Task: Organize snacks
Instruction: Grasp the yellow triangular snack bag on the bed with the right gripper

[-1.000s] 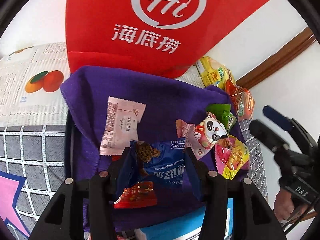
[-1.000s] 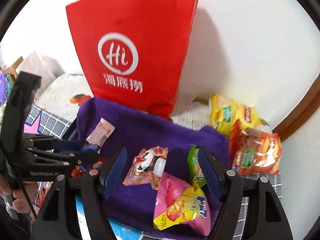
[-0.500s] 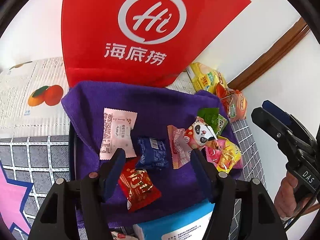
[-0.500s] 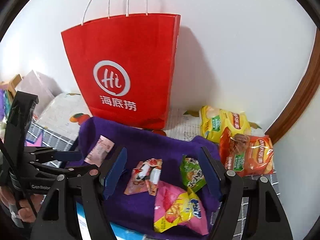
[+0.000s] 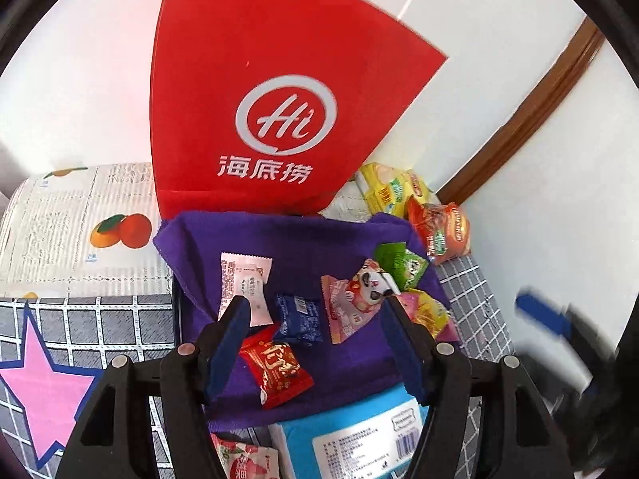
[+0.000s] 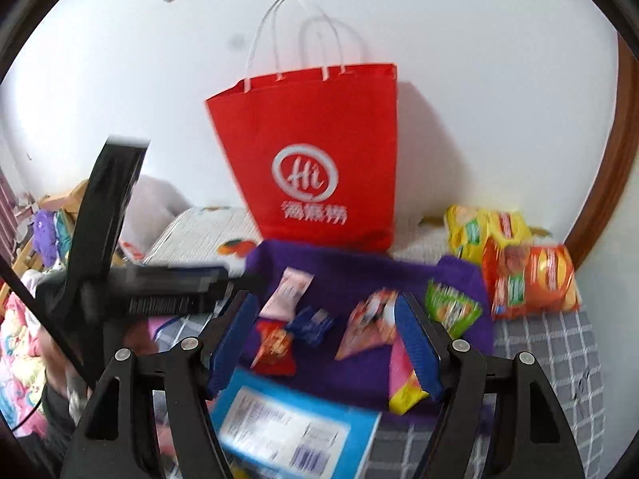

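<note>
Red paper bag (image 5: 279,127): it stands upright against the white wall, behind the cloth, with white handles on top.
Purple cloth (image 5: 303,235): it lies in front of the bag, on the bed cover with grey squares, and most small snacks lie on it.
Light blue pack (image 5: 351,435): it lies at the near edge of the cloth; in the right wrist view it is blurred, so its print cannot be read.
Yellow chip bag (image 6: 475,231) and orange chip bag (image 6: 531,279): they lie off the cloth at its right, near the wall corner, the orange one partly over the yellow one.
Left gripper (image 5: 315,343): it hangs above the near part of the cloth; its jaws stand about half wide with nothing between the pads.
Right gripper (image 6: 327,343): it is also above the cloth, jaws rather wide and holding nothing.
Panda snack (image 5: 359,299): middle right of the cloth, touching the green packet (image 5: 403,263).
Pale pink sachet (image 5: 243,279): left part of the cloth.
Red packet (image 5: 275,371): near the left edge, just beside the blue cookie packet (image 5: 299,319).
</note>
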A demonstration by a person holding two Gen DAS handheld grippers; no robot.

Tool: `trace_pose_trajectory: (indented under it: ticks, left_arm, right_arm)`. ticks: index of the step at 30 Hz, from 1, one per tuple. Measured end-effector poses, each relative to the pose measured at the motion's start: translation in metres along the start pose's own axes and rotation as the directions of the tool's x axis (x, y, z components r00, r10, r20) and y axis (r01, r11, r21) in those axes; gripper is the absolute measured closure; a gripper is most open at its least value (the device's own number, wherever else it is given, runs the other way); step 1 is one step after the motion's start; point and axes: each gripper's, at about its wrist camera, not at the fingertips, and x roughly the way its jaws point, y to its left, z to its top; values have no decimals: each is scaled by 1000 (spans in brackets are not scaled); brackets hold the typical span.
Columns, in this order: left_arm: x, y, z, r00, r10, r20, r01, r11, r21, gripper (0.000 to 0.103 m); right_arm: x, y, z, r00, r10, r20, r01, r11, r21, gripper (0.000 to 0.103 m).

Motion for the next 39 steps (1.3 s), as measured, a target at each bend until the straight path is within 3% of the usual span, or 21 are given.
trace_pose_trajectory:
  ticks: [4,8,12,21,26,29,32,35,39]
  left_arm:
    - [-17,-7,0,1000,17,19,-17,1000,25,38]
    - [-35,-12,-1,1000,-11,23,10,999,40,38]
    - [-53,-18,-3,999,-17,49,14,998,55,38]
    - [-67,-31,-7,998,-33,51,28,996,90,36]
    - [-67,-40,-11,999,-34,41,29,993,111,36]
    - [-70,-42,-12,998,-37,45,31,992,124,36]
    - [-76,-43,-13,997,-36,63,27,991,134,36]
    - [-82,-44,-14,996,-23,89,10,990,142,36]
    - [-82,-47,-13,995,-7,103,-8,988,152,36]
  right_arm:
    - [-21,20,-42,1000,-21,3,21,1000,-8,30]
    - [-32,39,-85,999,-52,4,53,998,-36,30]
    - [-32,56,-120,999,-23,-33,21,998,-54,30]
    - [11,91,-179,989,40,-144,-50,996,-69,30]
    - [39,101,-193,980,18,-198,-34,996,-78,30]
    - [53,100,-201,973,-15,-230,-3,997,-79,39]
    - [42,99,-206,985,-65,-158,47,992,-115,46]
    - [14,86,-209,992,-98,-78,88,989,-117,46]
    - [-18,44,-218,973,-230,-23,228,972,-63,46]
